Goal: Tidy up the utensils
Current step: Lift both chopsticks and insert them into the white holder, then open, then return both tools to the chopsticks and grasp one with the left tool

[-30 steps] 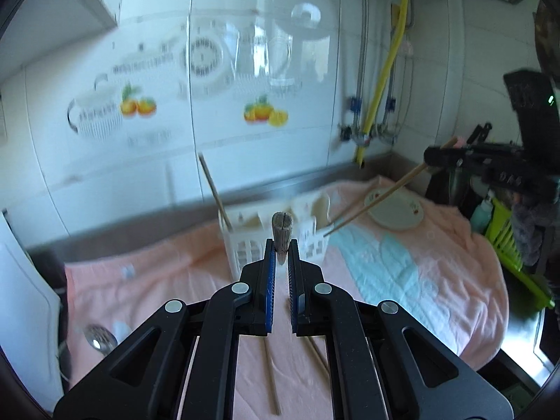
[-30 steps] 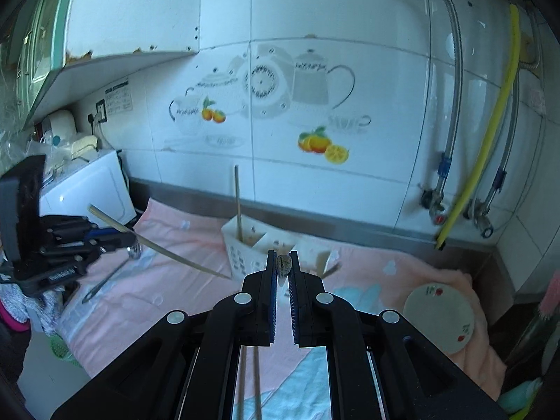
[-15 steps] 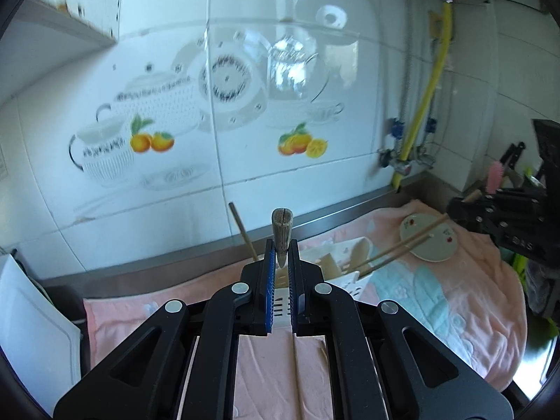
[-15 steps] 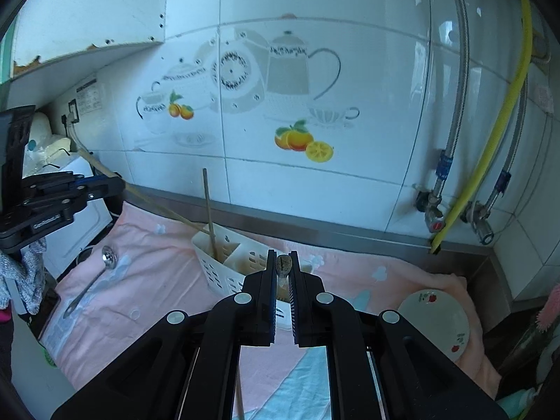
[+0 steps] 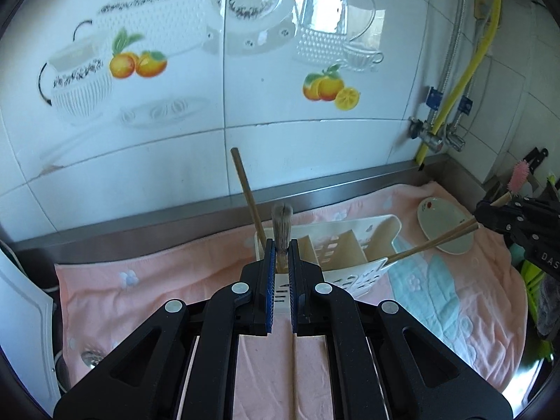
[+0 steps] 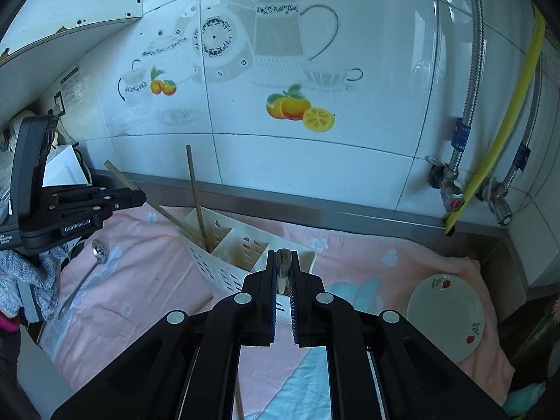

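Pink towel [image 5: 147, 280], both claws' chopsticks [image 5: 430, 243] slanting down toward caddy [image 5: 353, 245]

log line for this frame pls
left gripper: shut on chopstick | right gripper: shut on chopsticks | both tips at caddy | spoon: on towel

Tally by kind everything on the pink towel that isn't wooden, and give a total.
Utensil holder: 1
Metal spoon: 1
Plate: 1
Total: 3
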{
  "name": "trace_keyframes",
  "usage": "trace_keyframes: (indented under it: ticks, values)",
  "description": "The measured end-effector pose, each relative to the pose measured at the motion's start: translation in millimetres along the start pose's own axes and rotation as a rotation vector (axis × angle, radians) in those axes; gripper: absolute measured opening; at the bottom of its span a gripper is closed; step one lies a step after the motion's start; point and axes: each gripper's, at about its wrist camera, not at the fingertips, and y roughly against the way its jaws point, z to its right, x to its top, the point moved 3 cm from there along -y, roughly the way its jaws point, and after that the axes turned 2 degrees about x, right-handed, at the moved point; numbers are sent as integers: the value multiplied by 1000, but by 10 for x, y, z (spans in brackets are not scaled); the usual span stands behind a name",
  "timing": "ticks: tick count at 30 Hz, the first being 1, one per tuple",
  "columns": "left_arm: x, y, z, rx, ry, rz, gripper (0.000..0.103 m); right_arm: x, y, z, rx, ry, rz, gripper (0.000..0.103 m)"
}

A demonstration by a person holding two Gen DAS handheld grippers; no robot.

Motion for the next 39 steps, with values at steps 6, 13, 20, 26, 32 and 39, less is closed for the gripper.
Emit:
trace_keyframes:
  ticks: [6, 13, 20, 26, 32, 39]
  values:
    - [-36, -37, -37, 9, 17, -4, 7, -18, -29, 19, -1, -9, 7, 7]
    - [-32, 105, -73, 5, 29, 32, 12, -15, 91, 80, -4, -29, 44, 27]
    - [-189, 481, -103, 21, 42, 97, 33, -206, 457, 6, -12, -3, 117, 38]
    - [-499, 735, -108, 8, 66, 128, 43, -565, 741, -151, 1, 35, 147, 43]
    - [-990, 852, -46, 0, 85, 117, 43, -974, 886, -265, 21, 34, 146, 48]
    - [-1698, 813, 160, -10, 120, 50, 43, -1419, 895, -319, 6, 20, 133, 62]
